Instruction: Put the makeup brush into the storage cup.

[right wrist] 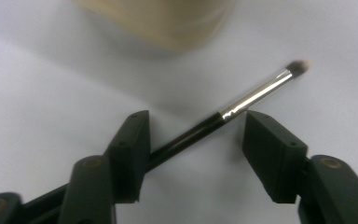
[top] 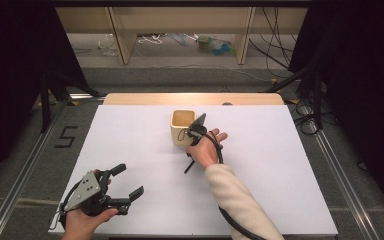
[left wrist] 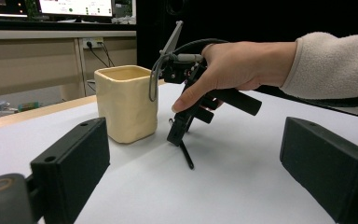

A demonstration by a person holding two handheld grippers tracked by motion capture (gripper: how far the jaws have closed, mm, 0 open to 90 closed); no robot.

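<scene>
A slim black makeup brush point(right wrist: 256, 95) with a silver ferrule and a pale tip lies on the white tabletop point(top: 280, 175), just in front of a cream square cup point(top: 182, 127). My right gripper point(right wrist: 193, 140) points down over the brush, its jaws standing either side of the handle with a gap; the pads do not press on it. In the high view the right gripper point(top: 190, 149) is beside the cup and the brush point(top: 187, 167) sticks out below it. My left gripper point(top: 130, 180) rests at the front left, open and empty.
The cup point(left wrist: 126, 102) stands upright a little left of the right gripper point(left wrist: 177, 133) in the left gripper view, close to it. A wooden table edge point(top: 195, 98) runs along the far side. Cables and shelf legs lie on the floor beyond.
</scene>
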